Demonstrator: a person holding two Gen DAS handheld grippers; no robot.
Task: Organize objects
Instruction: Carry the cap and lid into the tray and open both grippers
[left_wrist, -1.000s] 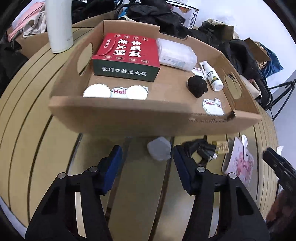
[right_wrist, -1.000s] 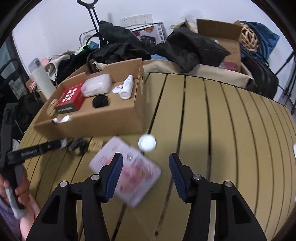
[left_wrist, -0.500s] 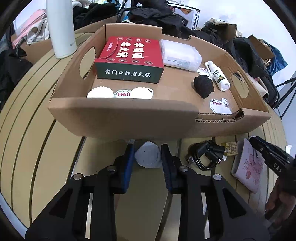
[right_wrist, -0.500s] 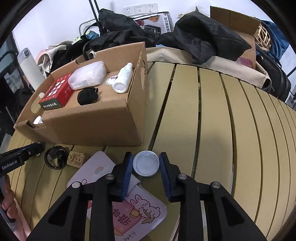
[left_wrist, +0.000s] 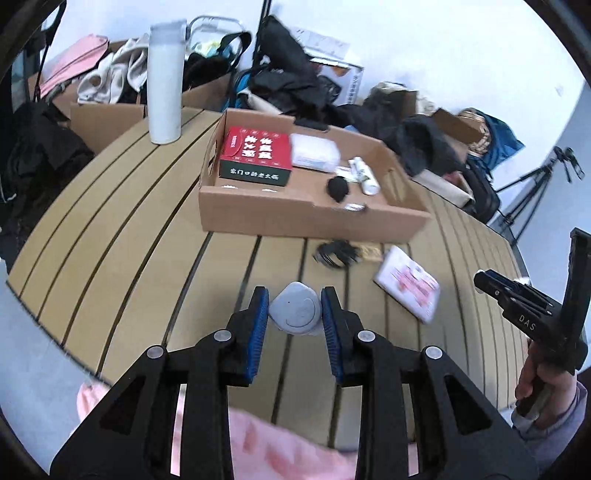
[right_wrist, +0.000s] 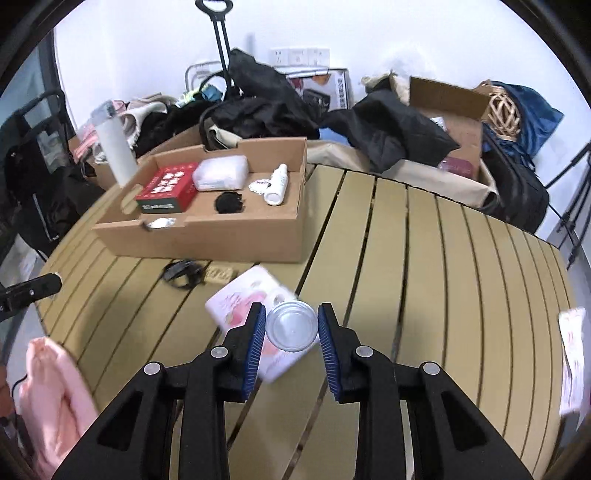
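Slatted bench (right_wrist: 406, 258), both tongs loaded: left tongs (left_wrist: 294, 314) clamp a grey pebble (left_wrist: 295, 313), right tongs (right_wrist: 291, 325) pinch a lid (right_wrist: 291, 325). Next, probably carry both to the box (right_wrist: 221, 236).

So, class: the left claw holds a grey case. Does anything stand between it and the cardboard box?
Nothing tall does. The grey case hangs above bare table slats; only the cardboard box near wall must be cleared. A black cable lies flat, off to the right.

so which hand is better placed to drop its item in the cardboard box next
Probably the left: its tool grips the grey pebble-shaped piece facing the box's long side. The right tool holds the round lid off the box's corner.
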